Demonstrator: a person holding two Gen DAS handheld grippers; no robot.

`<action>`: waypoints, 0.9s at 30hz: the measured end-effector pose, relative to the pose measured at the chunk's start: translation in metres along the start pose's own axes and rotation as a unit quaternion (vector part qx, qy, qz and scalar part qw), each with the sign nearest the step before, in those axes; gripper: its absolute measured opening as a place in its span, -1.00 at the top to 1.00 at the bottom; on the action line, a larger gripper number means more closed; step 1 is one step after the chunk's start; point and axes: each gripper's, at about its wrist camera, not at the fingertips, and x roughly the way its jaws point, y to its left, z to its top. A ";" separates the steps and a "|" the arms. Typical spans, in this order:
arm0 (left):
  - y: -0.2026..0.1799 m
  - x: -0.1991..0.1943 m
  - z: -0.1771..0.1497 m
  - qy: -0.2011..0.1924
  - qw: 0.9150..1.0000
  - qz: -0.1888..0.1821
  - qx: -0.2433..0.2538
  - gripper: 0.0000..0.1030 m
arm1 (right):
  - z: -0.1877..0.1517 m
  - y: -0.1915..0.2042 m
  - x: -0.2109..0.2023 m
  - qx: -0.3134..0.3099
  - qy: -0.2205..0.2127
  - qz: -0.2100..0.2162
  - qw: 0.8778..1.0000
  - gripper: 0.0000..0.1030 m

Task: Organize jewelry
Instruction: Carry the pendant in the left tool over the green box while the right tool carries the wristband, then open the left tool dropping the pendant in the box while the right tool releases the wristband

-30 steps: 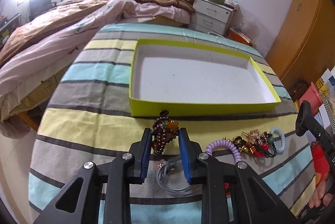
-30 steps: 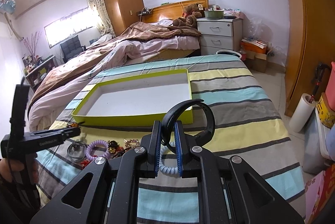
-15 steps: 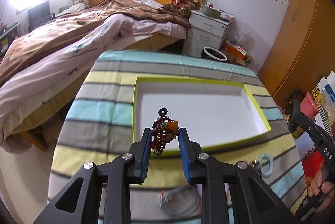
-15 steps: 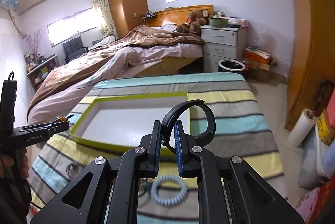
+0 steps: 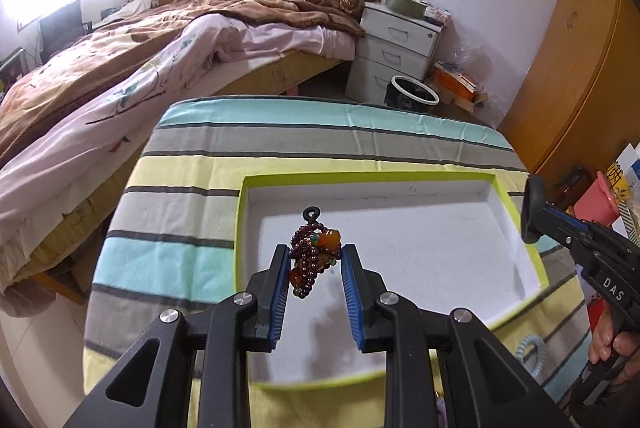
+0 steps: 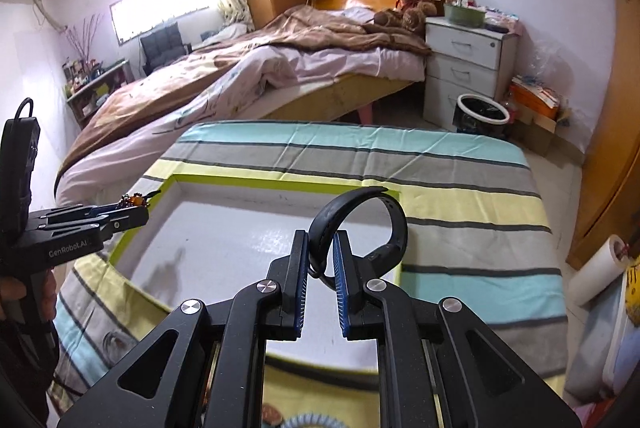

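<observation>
At the lower centre of the left wrist view my left gripper (image 5: pixel 314 264) is clenching a beaded bracelet (image 5: pixel 314 256) — dark red and orange beads — over the white floor of the lime-edged tray (image 5: pixel 400 178). Further right, in the right wrist view, my right gripper (image 6: pixel 321 256) is pinching a black watch band (image 6: pixel 360 224) at mid-frame — its loop is arching above the tray's right edge (image 6: pixel 280 185), on the striped cloth (image 6: pixel 460 188).

one beaded bracelet (image 5: pixel 314 255), one black wristband (image 6: pixel 362 224), one green-rimmed tray (image 5: pixel 516 224), one blue coil hair tie (image 5: pixel 530 350), two grippers
</observation>
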 end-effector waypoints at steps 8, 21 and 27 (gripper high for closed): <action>0.002 0.030 0.006 0.019 1.000 0.012 0.006 0.49 | 0.004 0.005 0.041 -0.032 0.053 -0.006 0.998 0.75; 0.009 0.047 0.001 0.035 0.999 0.019 0.003 0.49 | 0.012 0.017 0.067 -0.068 0.085 -0.019 0.994 0.75; 0.008 0.049 0.001 0.037 0.999 0.017 0.007 0.49 | 0.014 0.017 0.071 -0.067 0.084 -0.019 0.994 0.75</action>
